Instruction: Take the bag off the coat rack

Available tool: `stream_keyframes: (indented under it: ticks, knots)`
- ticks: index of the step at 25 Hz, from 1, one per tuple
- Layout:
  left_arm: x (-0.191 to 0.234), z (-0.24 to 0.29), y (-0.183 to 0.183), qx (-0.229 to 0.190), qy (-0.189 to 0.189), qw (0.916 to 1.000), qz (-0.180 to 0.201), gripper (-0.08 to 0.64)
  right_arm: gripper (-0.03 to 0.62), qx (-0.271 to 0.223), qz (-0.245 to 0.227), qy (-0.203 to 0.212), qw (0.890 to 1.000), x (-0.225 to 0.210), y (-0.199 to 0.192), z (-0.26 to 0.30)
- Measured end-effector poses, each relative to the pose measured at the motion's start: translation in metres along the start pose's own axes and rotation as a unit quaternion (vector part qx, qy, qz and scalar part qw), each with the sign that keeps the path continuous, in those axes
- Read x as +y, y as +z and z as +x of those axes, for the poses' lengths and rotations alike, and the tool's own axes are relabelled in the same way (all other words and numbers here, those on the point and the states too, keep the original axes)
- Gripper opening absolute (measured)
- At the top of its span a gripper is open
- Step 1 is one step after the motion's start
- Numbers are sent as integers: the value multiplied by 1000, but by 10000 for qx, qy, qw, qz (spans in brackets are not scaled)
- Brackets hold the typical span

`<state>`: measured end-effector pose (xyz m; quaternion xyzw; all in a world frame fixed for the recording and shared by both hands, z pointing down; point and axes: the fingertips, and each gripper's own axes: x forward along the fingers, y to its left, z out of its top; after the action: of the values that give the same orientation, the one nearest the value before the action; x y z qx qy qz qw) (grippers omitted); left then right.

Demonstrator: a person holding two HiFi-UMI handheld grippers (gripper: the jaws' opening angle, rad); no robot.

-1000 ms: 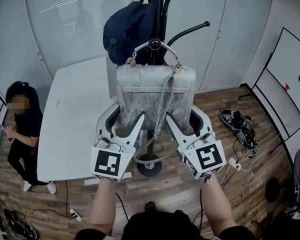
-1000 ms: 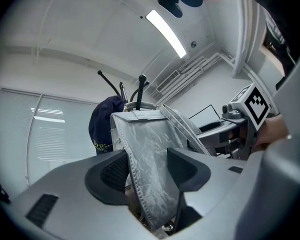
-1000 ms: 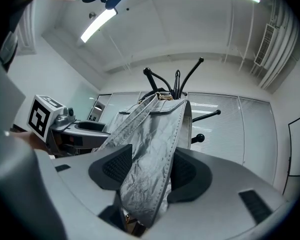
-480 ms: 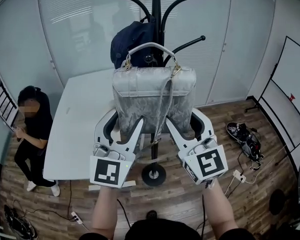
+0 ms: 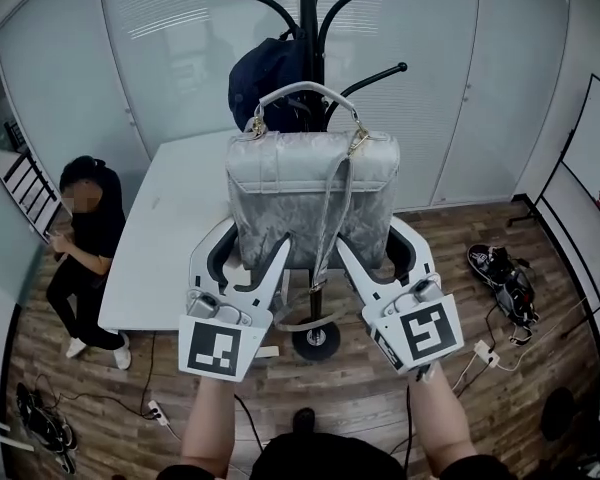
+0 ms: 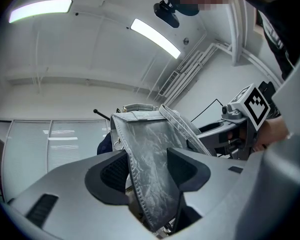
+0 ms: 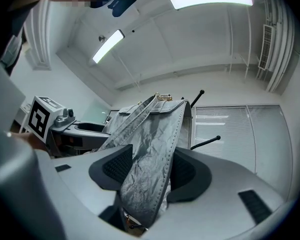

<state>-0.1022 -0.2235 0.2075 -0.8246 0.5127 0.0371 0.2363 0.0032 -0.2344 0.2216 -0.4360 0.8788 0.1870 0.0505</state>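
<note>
A silver quilted bag [image 5: 310, 203] hangs in front of the black coat rack [image 5: 308, 28], and its white handle [image 5: 305, 90] arches across the pole. Whether the handle still rests on a hook I cannot tell. My left gripper [image 5: 252, 243] is shut on the bag's lower left side. My right gripper [image 5: 372, 243] is shut on the lower right side. In the left gripper view the bag's edge [image 6: 150, 159] runs up between the pads [image 6: 115, 171]. The right gripper view shows the bag [image 7: 155, 149] pinched in the same way, with a strap hanging down its front.
A dark blue backpack [image 5: 265, 78] hangs on the rack behind the bag. The rack's round base [image 5: 315, 340] stands on the wooden floor. A white table [image 5: 170, 238] is at the left, and a person [image 5: 90, 238] crouches beside it. Shoes and cables [image 5: 500, 273] lie at the right.
Both grippers have lifted the bag a little while keeping their hold. The handle's arch has risen above the hook knob on which it sat. The head view has tilted upward.
</note>
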Motion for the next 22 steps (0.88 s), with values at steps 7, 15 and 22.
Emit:
stream_keyframes:
  ticks: [7,15,22]
  knots:
    - [-41,-17,-5,415,-35,9991,-51,247,229,210,299,143,9992,2,-16,-41]
    - [-95,-31,-27,891,-149,9953,-336,245,227,692,569,207,9958,-2,-51,-91]
    - [-149,-48,-64,1412,-383,9870,-671,238,227,1296,868,98,9877,-2,-95,-142]
